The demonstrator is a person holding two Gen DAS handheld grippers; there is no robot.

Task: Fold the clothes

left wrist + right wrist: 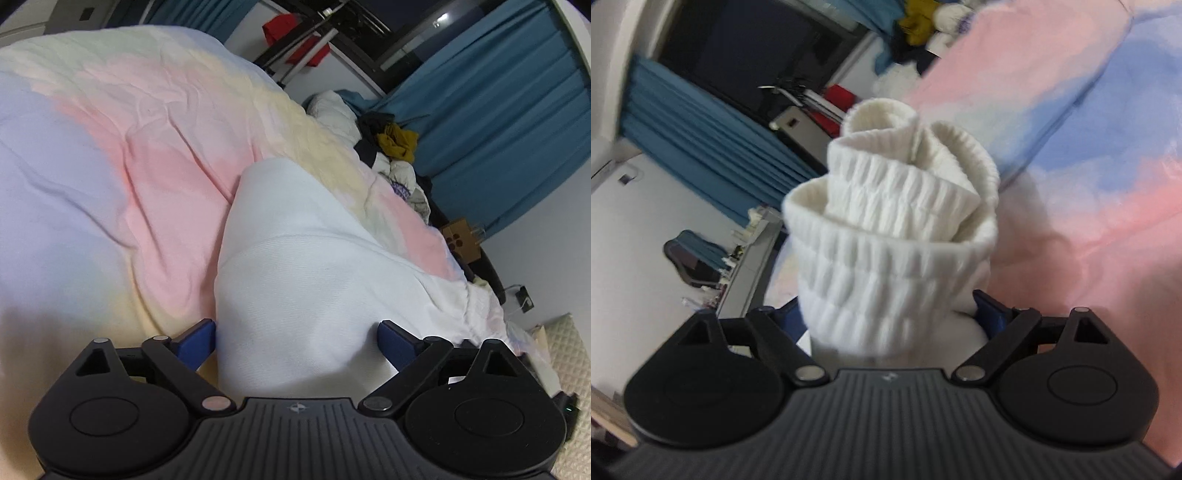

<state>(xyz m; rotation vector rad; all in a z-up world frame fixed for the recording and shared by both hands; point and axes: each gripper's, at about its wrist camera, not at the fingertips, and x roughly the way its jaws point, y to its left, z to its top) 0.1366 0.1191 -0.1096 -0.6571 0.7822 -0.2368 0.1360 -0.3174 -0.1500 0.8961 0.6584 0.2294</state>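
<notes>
In the left wrist view the left gripper [297, 341] fills the bottom of the frame, its blue pads [195, 341] spread wide with the smooth end of a white sock [295, 266] bulging between them; the cloth lies against both pads, but whether they press on it cannot be told. The sock runs up the middle of the frame and lies on a pastel duvet [129, 155] of pink, yellow and lilac patches that covers the left and centre. Further off, at the right edge of the bed, a heap of clothes [395, 144] holds dark, mustard and white pieces, with a small cardboard box [460, 240] below it; what is in the box is unclear. Blue curtains [498, 122] hang at the upper right. In the right wrist view the right gripper [892, 317] also stands wide at the bottom, the ribbed cuffs [897, 206] of the sock bunched between its fingers and rising to the centre; the picture is blurred, so contact is uncertain. The duvet shows to the right, the curtains at the left.
</notes>
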